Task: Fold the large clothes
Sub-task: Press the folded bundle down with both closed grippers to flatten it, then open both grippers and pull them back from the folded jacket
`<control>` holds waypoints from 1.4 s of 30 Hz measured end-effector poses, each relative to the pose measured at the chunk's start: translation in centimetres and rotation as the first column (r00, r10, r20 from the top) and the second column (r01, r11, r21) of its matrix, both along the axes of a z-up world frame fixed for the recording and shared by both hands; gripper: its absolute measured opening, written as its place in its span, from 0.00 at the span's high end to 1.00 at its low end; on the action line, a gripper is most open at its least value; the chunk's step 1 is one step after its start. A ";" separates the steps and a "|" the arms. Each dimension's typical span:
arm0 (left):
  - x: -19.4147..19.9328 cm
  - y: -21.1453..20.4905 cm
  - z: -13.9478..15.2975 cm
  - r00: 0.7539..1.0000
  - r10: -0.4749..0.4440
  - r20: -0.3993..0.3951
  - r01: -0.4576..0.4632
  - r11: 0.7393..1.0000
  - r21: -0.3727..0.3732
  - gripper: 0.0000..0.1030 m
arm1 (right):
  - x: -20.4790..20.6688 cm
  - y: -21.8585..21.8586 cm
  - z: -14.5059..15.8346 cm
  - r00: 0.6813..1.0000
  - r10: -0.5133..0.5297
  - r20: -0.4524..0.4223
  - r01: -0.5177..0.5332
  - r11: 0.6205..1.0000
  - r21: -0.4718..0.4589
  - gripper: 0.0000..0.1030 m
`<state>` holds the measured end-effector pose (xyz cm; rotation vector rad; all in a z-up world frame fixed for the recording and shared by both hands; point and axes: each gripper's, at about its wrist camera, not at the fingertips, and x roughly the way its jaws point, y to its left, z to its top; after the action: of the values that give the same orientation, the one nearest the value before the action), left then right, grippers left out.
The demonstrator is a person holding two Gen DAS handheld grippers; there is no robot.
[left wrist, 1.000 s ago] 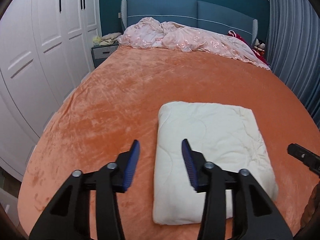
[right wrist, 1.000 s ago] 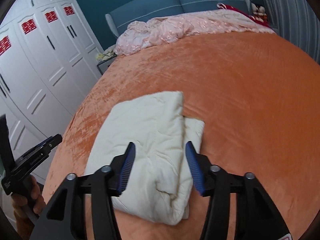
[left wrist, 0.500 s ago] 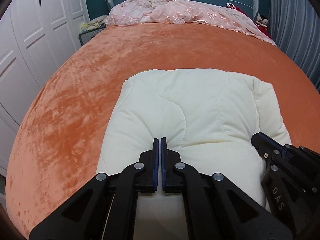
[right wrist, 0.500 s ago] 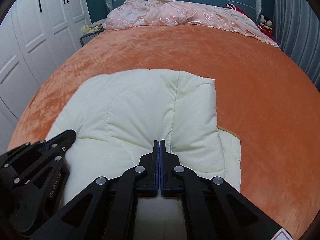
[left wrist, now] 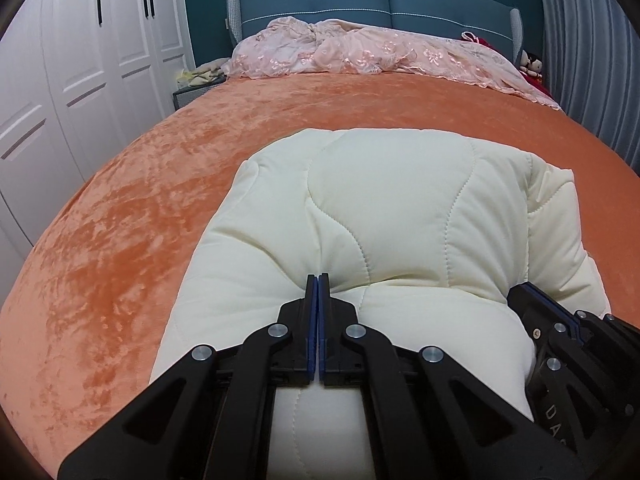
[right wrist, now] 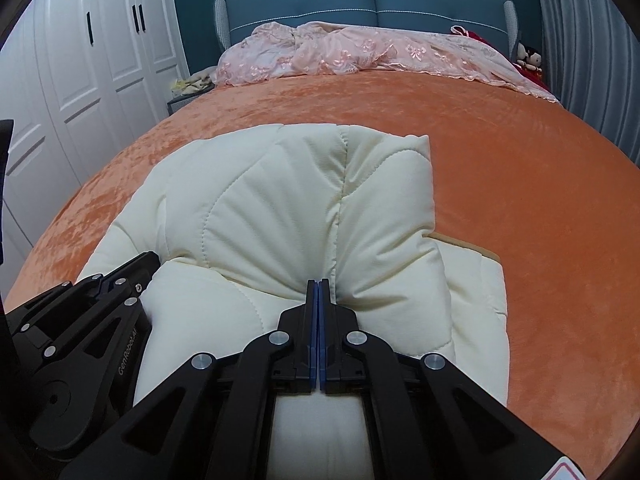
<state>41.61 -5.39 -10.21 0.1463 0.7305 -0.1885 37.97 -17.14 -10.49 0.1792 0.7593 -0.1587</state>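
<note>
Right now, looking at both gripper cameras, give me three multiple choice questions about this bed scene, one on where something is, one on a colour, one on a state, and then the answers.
1. Where does the pink lace bedding lie?
A. bunched at the head of the bed, below the headboard
B. under the cream quilt
C. on the floor

2. What colour is the bedspread under the folded cream quilt?
A. grey
B. orange
C. white

3. How do the left gripper and the right gripper stand?
A. both open above the quilt
B. one open, one shut
C. both shut on the quilt's near edge

Answers:
1 A, it is heaped against the blue headboard.
2 B, orange plush surrounds the quilt.
3 C, each pair of fingers is closed with fabric puckering at the tips.
</note>
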 end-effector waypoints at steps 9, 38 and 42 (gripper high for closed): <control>0.1 0.3 1.3 0.996 -0.032 -0.084 0.036 0.999 0.039 1.00 | 0.3 -1.8 2.1 0.992 0.043 -0.116 -0.027 0.991 0.134 1.00; -30.1 11.2 7.0 0.972 0.054 -0.227 -0.068 0.996 -0.057 0.05 | -33.0 6.6 9.9 0.996 0.018 -0.083 -0.022 0.998 -0.051 0.17; -32.0 11.3 6.7 0.977 0.053 -0.209 -0.061 0.998 -0.031 0.05 | -34.6 6.8 9.3 0.997 0.011 -0.083 -0.014 0.999 -0.039 0.17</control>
<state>9.58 5.91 -3.50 0.0703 0.9380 -0.1640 3.38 -10.35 -1.16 0.1306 0.8386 -0.1704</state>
